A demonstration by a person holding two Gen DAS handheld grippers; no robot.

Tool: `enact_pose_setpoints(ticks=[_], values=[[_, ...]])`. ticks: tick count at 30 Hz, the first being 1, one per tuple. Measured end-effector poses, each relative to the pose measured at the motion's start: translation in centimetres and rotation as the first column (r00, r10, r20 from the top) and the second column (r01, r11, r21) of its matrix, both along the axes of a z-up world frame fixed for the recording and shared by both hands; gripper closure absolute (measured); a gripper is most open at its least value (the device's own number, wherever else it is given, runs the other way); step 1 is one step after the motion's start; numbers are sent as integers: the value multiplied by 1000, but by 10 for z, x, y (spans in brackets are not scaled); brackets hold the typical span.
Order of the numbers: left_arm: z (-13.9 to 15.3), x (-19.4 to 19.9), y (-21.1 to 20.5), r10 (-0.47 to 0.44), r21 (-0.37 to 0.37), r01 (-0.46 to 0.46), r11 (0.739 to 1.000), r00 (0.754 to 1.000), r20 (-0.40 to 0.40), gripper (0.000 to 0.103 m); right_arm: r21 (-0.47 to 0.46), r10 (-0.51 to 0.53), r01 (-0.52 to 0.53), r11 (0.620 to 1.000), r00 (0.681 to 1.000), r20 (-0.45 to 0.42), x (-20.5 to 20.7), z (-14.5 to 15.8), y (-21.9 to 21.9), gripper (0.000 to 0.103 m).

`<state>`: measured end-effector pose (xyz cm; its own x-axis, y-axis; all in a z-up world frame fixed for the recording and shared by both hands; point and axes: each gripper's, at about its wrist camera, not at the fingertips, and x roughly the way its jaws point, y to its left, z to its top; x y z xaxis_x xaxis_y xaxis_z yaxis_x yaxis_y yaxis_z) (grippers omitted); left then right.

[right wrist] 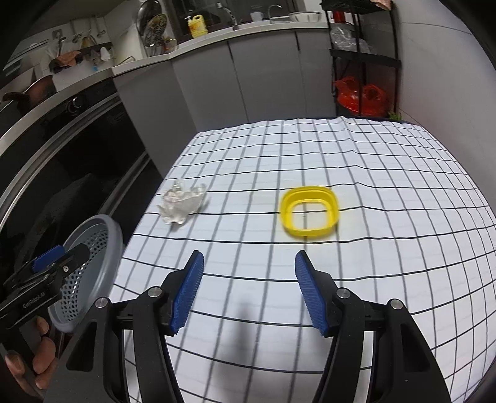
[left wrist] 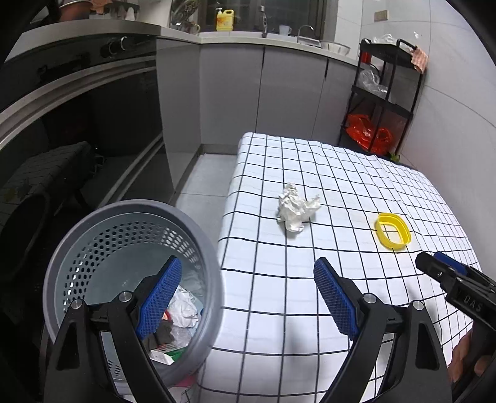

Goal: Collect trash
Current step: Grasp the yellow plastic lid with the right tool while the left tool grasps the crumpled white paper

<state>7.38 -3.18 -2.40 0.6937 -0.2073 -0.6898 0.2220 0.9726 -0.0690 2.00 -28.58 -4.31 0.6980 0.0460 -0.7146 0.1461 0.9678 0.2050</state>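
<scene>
Crumpled white paper wad (left wrist: 296, 212), creased and irregular, is found on the checked tablecloth (left wrist: 356, 173) near its left edge. A yellow plastic ring (right wrist: 308, 214) (rounded-square, hollow) is set well apart to its right. The grey perforated bin (left wrist: 130, 248) beside the table is seen filled with wrappers only from the left wrist. Left gripper (left wrist: 248, 297) and right gripper (right wrist: 249, 291) are held spread, empty.

I count 1 crumpled paper ball (left wrist: 296, 210) and 1 yellow ring (left wrist: 393, 229) on the checked tablecloth (left wrist: 310, 279). I see 1 gray basket (left wrist: 130, 217) on the near left. I have 2 grippers, the left gripper (left wrist: 246, 297) and the right gripper (right wrist: 249, 291). Far away stands 1 yellow bottle (left wrist: 225, 20) and 1 black rack (left wrist: 384, 99).
</scene>
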Motion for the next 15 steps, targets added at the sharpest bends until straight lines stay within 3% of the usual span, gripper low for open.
enact_pose_setpoints(ticks=[15], values=[[-20, 23, -44, -51, 43, 51, 998, 999, -7, 17, -5, -53, 53, 999, 998, -44, 11, -27, -41, 41]])
